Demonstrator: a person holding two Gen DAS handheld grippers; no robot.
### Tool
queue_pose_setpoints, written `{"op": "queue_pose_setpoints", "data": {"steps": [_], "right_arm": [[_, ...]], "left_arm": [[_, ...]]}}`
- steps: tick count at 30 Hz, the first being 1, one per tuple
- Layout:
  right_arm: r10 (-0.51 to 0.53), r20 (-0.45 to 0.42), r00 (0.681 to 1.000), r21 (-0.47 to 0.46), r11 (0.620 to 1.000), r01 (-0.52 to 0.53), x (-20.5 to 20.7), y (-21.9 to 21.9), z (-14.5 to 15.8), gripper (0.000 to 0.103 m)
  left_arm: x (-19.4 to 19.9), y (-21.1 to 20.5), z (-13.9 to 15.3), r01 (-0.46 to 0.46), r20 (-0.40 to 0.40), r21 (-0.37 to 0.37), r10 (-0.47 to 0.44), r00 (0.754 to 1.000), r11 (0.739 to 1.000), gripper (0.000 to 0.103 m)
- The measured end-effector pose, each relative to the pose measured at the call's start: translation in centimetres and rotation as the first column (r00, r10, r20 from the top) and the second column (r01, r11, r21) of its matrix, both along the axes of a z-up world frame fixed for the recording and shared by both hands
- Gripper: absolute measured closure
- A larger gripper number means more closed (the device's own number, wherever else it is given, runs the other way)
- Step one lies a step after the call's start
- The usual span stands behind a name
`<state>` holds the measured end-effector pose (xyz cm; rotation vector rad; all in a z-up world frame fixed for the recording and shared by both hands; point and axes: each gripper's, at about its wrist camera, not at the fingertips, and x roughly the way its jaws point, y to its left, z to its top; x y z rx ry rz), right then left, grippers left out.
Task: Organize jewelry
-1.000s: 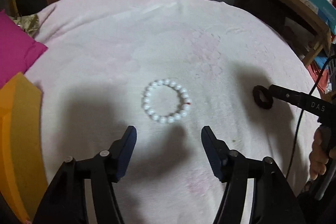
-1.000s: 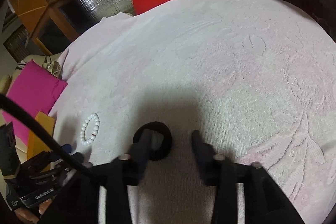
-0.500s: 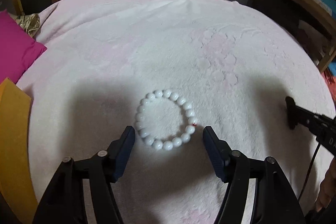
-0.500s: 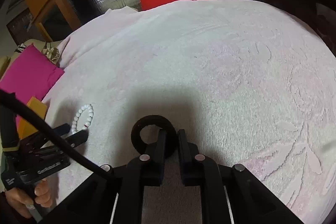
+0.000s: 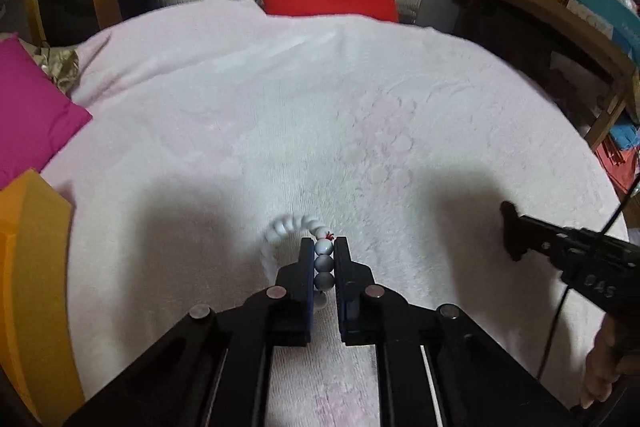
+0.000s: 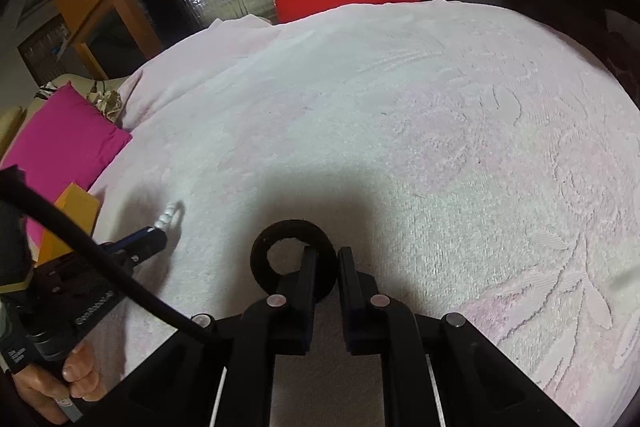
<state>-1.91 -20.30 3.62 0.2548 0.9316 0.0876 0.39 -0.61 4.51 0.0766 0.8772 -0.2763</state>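
My left claw (image 5: 324,247) clenched on bead bracelet (image 5: 323,261): light, floppy, slippery. Right claw (image 6: 328,255) pinching black ring's (image 6: 276,241) near rim: light, apparently soft.

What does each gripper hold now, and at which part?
Left gripper: white bead bracelet, by a few beads. Right gripper: black ring, by its near-right rim.
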Motion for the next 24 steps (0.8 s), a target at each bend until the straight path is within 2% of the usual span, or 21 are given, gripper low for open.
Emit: {"op": "queue_pose_setpoints", "data": {"steps": [5,10,24], "right_arm": [[0.012,0.023,1.000,0.007,1.000,-0.012,-0.3,0.8,0.6,0.092],[0.028,0.025,0.999,0.007,1.000,-0.028,-0.3,1.9,0.6,0.092],[0.008,0.002,1.000,-0.002,1.000,-0.008,0.1,1.8,0.0,0.092]], "left_arm": [[-1.6,0.2,2.0,-0.022,0.062,0.009,0.022,0.998,1.000,0.093],[-2.3,0.7,2.9,-0.051,0.086,0.014,0.049,0.995,0.999,0.093],[-1.7,0.7,1.7,-0.054,0.049,0.040,0.052,0.997,0.998,0.093]]}}
